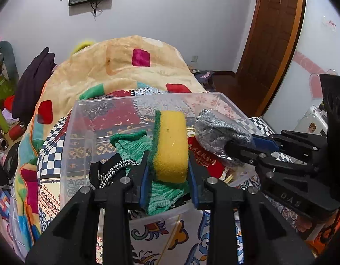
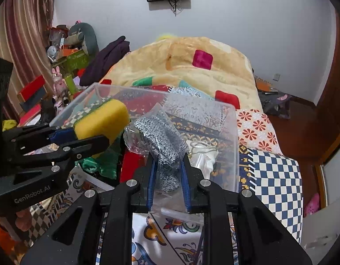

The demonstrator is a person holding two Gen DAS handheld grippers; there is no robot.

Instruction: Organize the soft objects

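Observation:
My left gripper (image 1: 168,154) is shut on a yellow sponge (image 1: 171,145) with a green scouring side, held over the clear plastic bin (image 1: 86,114). It also shows in the right wrist view (image 2: 90,137) with the sponge (image 2: 103,119). My right gripper (image 2: 167,163) is shut on a grey knitted item in a clear bag (image 2: 161,141), also over the bin (image 2: 214,110); it shows in the left wrist view (image 1: 240,145) with the grey item (image 1: 216,132). In the bin lie a green knitted cloth (image 1: 130,145), a black-and-white cord (image 1: 116,170) and a red item (image 1: 205,159).
The bin stands on a bed with patterned covers (image 2: 273,176). A large beige blanket with coloured squares (image 1: 125,70) is piled behind it. A cluttered shelf (image 2: 66,61) and curtain stand at the left, a wooden door (image 1: 273,33) at the right.

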